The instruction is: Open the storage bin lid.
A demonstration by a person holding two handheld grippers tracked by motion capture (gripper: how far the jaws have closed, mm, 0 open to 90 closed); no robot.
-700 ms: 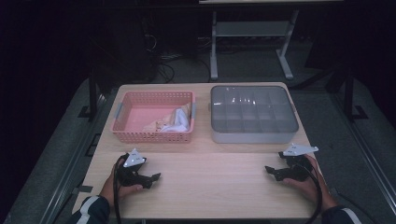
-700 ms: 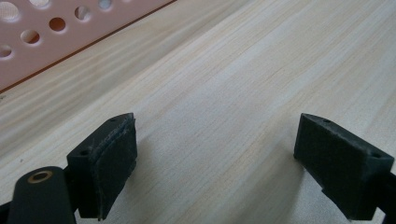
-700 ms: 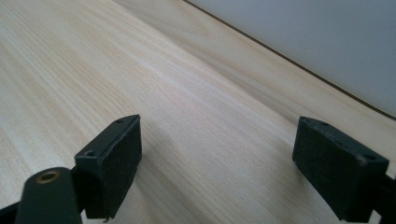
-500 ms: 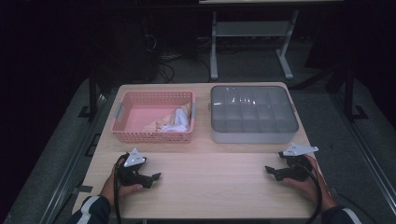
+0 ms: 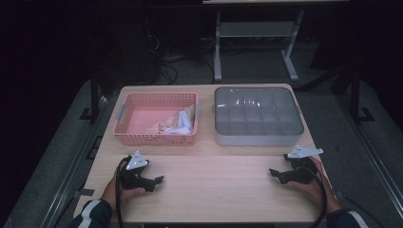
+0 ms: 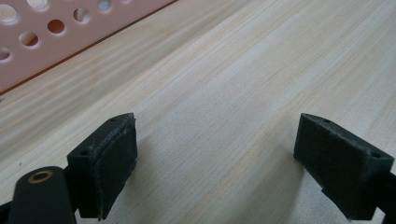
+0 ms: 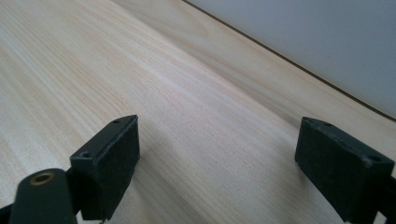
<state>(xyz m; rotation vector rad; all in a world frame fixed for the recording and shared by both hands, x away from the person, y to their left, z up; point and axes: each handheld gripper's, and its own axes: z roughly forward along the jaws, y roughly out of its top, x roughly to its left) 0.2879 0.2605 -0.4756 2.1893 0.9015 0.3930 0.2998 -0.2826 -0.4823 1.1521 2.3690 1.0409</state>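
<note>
I see my left gripper (image 5: 158, 179) resting near the table's (image 5: 214, 190) front-left corner, black jaws spread wide with nothing but bare light wood between them. Just beyond it, along the far-left edge, sits one pink perforated basket (image 5: 126, 130) holding a crumpled heap of white and tan cloth (image 5: 173, 122) in its right half. Beside it, toward the far-right corner, stands one grey box (image 5: 256, 137) under a clear lid (image 5: 256, 109), with rows of compartments; I cannot tell their contents. My right gripper (image 5: 275, 173) rests near the front-right corner, jaws likewise spread and empty.
</note>
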